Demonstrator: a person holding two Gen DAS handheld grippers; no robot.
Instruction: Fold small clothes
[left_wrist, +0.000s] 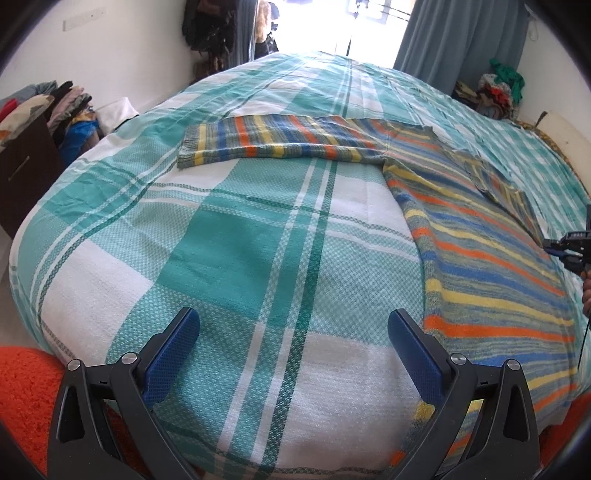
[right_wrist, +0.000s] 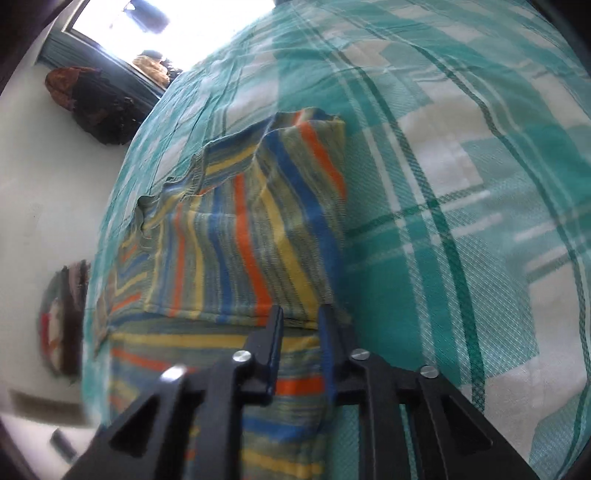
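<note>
Left wrist view: my left gripper (left_wrist: 293, 325) hangs wide open and empty over the bed (left_wrist: 229, 236); the striped sweater (left_wrist: 480, 236) lies flat to its right. Right wrist view: my right gripper (right_wrist: 301, 317) fingers stand narrowly apart over the folded sleeve (right_wrist: 258, 236), a grip unclear.

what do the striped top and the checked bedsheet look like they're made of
Striped top: looks like a soft knit, perhaps wool or acrylic; matte, slightly fuzzy stripes and a ribbed cuff on the sleeve.
Checked bedsheet: looks like woven cotton; matte, with a visible basket-like weave and fine creases. Fibre can't be confirmed by sight.
</note>
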